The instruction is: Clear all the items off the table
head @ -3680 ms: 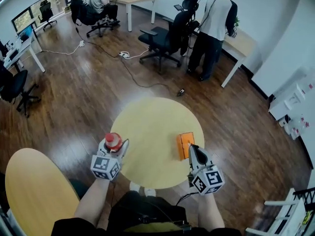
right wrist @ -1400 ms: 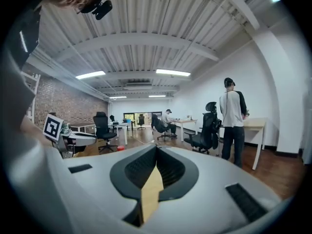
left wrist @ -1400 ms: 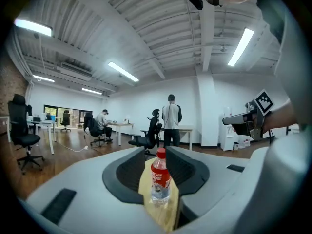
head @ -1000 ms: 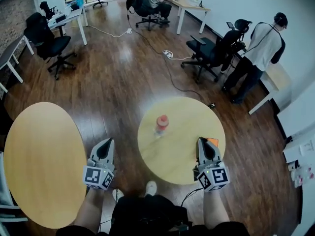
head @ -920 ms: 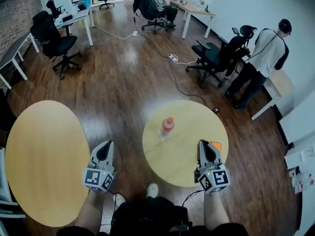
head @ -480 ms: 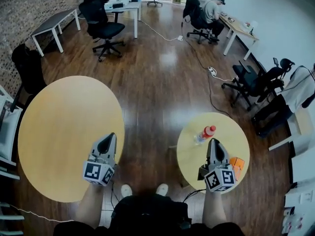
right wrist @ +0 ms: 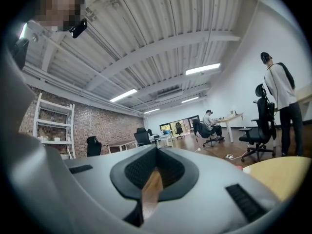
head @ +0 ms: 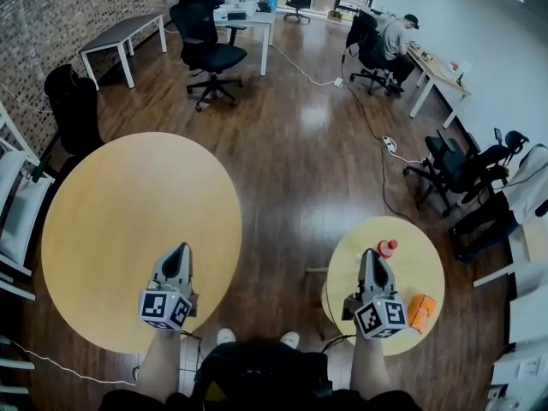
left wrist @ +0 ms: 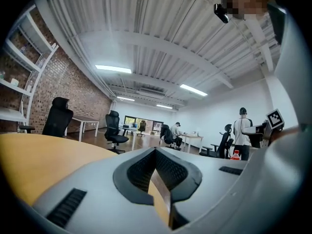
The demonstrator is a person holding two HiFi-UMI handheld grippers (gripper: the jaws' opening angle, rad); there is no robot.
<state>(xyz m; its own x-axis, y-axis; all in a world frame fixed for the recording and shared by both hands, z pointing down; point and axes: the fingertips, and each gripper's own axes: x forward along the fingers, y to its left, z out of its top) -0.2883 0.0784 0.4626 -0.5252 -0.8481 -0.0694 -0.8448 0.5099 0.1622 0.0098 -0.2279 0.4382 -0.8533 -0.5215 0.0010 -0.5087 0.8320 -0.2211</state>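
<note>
A clear bottle with a red cap stands on the small round table at the right, just right of my right gripper's tip. An orange box lies near that table's right edge. My right gripper hovers over the small table's left half, shut and empty. My left gripper is over the near right edge of the large round table, also shut with nothing in it. In the left gripper view the jaws are closed and the bottle shows far right. The right gripper view shows closed jaws.
Wooden floor separates the two tables. Black office chairs and white desks stand farther back, and a person sits at a desk at the far right. White shelving is at the left edge. A cable runs across the floor.
The bottle, at my left gripper earlier, now stands free on the small table. The view and both grippers have swung left: the left gripper is now over the large table.
</note>
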